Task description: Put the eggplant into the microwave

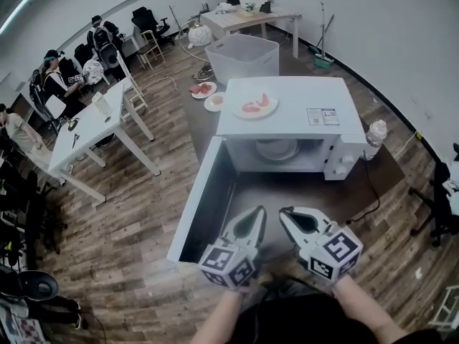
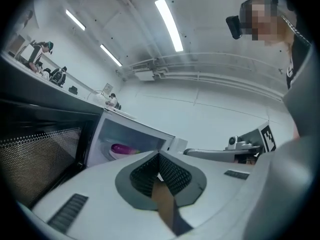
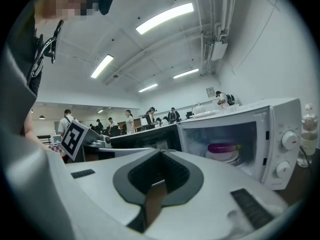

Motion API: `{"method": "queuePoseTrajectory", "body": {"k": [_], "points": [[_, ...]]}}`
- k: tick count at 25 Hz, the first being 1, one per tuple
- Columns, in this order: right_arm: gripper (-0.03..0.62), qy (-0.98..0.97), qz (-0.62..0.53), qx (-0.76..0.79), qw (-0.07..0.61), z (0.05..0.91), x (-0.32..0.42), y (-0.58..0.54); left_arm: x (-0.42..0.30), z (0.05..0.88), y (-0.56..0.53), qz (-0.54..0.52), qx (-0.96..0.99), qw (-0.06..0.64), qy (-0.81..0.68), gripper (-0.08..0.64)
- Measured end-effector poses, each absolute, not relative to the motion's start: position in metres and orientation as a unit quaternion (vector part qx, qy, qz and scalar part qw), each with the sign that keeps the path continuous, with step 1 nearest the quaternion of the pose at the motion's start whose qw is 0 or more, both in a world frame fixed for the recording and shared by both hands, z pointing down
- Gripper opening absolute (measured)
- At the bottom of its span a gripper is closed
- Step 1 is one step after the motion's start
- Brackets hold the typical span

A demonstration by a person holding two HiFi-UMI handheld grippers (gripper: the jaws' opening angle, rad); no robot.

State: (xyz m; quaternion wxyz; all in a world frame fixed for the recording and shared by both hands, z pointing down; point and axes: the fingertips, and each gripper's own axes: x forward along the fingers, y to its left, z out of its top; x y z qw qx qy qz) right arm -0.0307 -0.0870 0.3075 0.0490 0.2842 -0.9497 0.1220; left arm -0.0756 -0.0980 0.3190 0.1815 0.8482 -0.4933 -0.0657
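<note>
A white microwave stands on a dark table, its door swung open to the left. Inside, a purple eggplant lies on a white plate; the left gripper view also shows the eggplant. In the head view only the plate shows in the cavity. My left gripper and right gripper are held side by side in front of the opening, well short of it. The left gripper and the right gripper are both shut with nothing between the pads.
A plate with pink food sits on top of the microwave. A water bottle stands to its right. Behind are a grey bin and two small plates. White tables and seated people are at the left.
</note>
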Motion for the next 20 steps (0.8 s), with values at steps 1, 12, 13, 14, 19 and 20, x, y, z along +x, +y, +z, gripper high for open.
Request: {"method": "queuePoseTrajectory", "body": {"k": [1, 12, 13, 14, 19, 20], "points": [[-0.002, -0.95, 0.123, 0.281, 0.049, 0.309, -0.032, -0.086, -0.075, 0.319, -0.097, -0.065, 0.848, 0.182, -0.494, 0.002], [-0.002, -0.95, 0.142, 0.27, 0.064, 0.32, -0.041, -0.08, -0.081, 0.329, -0.091, -0.064, 0.841, 0.194, -0.501, 0.002], [-0.002, -0.95, 0.144, 0.269, 0.065, 0.321, -0.041, -0.079, -0.083, 0.329, -0.09, -0.065, 0.84, 0.196, -0.502, 0.002], [-0.002, -0.95, 0.144, 0.268, 0.065, 0.322, -0.042, -0.078, -0.083, 0.33, -0.089, -0.066, 0.839, 0.198, -0.503, 0.002], [-0.002, -0.95, 0.146, 0.266, 0.069, 0.325, -0.044, -0.077, -0.087, 0.337, -0.089, -0.068, 0.835, 0.208, -0.505, 0.002], [-0.002, -0.95, 0.146, 0.266, 0.07, 0.326, -0.044, -0.077, -0.087, 0.338, -0.089, -0.068, 0.834, 0.209, -0.506, 0.002]]}}
